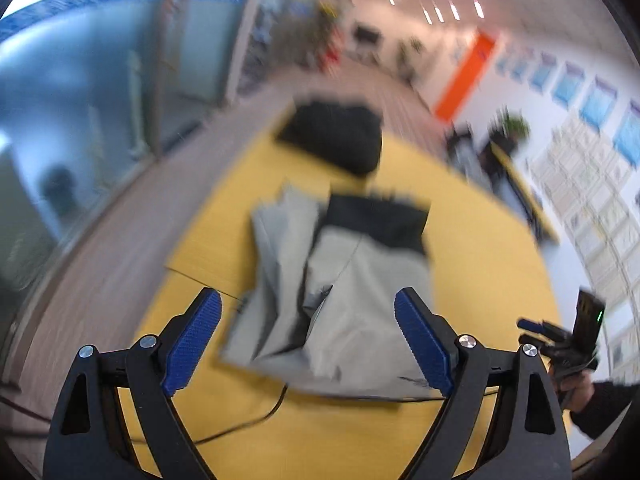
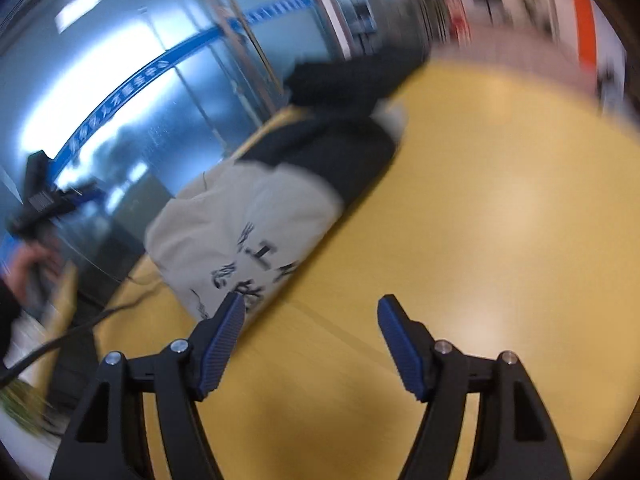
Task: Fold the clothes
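A yellow table (image 1: 480,280) is seen bearing 2 garments: a grey-and-black garment (image 1: 344,280) lying partly bundled near its middle and a dark garment (image 1: 336,136) beyond it. The left gripper (image 1: 308,320) and right gripper (image 2: 312,320) are held above, jaws spread wide, nothing gripped. Whether folding is under way or finished cannot be told; any grasp is best taken at a hem edge.
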Motion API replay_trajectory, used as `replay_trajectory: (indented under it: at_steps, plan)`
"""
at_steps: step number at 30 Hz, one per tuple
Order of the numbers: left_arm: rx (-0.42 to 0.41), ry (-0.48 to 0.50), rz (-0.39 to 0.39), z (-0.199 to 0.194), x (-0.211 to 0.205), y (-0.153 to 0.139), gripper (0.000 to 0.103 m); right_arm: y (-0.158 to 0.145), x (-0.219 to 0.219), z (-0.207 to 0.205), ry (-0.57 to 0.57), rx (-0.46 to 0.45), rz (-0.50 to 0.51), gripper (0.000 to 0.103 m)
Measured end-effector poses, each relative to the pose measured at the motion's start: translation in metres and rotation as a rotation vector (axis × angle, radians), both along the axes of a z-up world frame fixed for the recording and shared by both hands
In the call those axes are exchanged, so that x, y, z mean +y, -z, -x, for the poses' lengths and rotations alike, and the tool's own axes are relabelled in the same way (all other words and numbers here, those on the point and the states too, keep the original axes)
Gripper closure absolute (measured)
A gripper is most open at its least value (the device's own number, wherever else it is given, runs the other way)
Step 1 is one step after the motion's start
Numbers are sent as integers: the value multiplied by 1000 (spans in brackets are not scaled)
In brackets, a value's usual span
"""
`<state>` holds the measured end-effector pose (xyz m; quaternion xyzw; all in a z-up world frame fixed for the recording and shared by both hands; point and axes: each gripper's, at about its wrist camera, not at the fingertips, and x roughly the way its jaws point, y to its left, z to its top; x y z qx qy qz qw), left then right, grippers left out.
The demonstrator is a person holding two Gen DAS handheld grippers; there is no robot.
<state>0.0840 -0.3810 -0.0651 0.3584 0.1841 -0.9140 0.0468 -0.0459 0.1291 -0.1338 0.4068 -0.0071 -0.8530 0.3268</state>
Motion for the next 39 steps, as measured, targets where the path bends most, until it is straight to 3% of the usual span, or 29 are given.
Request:
replay_trajectory:
  at_steps: [3,7,10,12,17,20,23,28,33,39]
  plan:
    - [50,-93,48,-47,34,-75,0,-51,45,-23,-29,138,-55,30]
    - [-14,-164,138,-98,86,-136,0,-118,113,-42,-15,214,15,26]
    - [9,-159,124,-121,147,-168,0,-167,161,-57,-14,270,66,19]
    - [36,-151,105,-143,186,-182,0,-189,174,-69,-53,289,93,14]
    - [85,-169,72,-159,291,-172,0,-218,173,-107,-139,288,99,5]
    - [70,-266,79,-158,342,-151,0,-205,144,-119,-130,257,20,3]
    - [20,-317,98,-146,368,-126,0,-174,108,-119,-128,200,-41,3]
    - [-137,-444,271,-113,385,-89,0,-116,46,-109,-159,90,-214,8]
    - [-190,-495,324,-97,390,-82,0,-116,36,-110,-149,106,-242,7]
    - [-221,-460,341,-79,390,-77,0,-111,17,-101,-141,91,-278,7]
